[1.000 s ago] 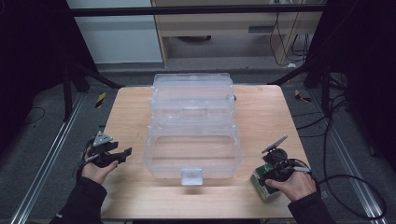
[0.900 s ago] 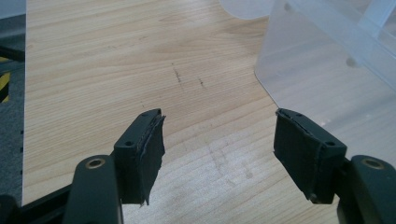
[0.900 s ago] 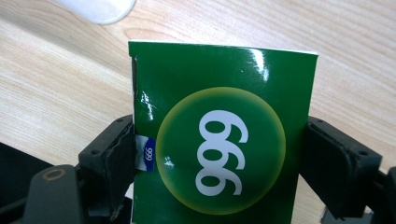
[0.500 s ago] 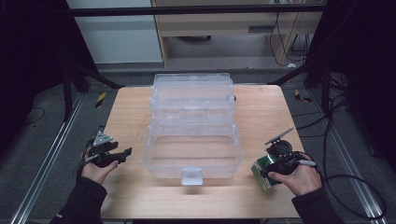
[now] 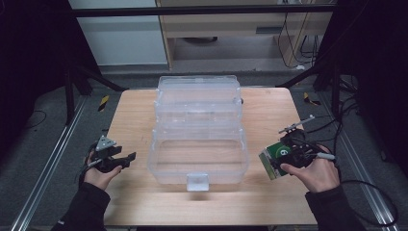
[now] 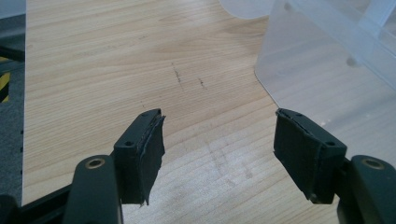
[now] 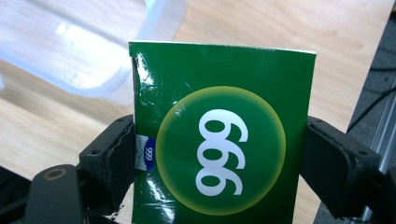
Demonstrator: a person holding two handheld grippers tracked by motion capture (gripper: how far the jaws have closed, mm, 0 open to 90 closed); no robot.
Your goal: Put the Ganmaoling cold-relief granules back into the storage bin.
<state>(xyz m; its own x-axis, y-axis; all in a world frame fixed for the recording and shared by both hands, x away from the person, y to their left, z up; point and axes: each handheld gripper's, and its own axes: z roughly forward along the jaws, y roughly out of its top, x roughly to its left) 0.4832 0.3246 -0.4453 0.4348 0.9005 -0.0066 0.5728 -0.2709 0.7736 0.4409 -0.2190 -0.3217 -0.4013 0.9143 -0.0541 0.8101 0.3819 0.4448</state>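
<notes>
while the right gripper [image 5: 275, 162] sits at about 4 o'clock on the light wooden table [image 5: 130, 115], its black jaws are clamped on a small green cardboard box with a white "999" in a yellow-ringed circle [image 7: 224, 140], one jaw pressed on each side edge of it. in the right gripper view the box stands up between the jaws, print rotated, glossy face toward the camera, a small blue tab with the same number at its left edge by the left jaw. high view: same green box [image 5: 273, 159] is held off the right end of the clear plastic tiered storage box [image 5: 198, 130], near it but apart, no contact visible. that clear box lies open at table centre, tiers stepping back toward 12 o'clock, latch tab at its 6 o'clock edge. in the right gripper view a rounded corner of the clear box [image 7: 93, 51] shows at 10 o'clock beyond the green box. left gripper [image 5: 126, 158] is at about 8 o'clock on the table, jaws wide apart, nothing between them, pointing toward the clear box. left gripper view: bare wood under the open left gripper [image 6: 219, 137], with the clear box wall [image 6: 327, 60] at 2 o'clock, apart from the jaws.
</notes>
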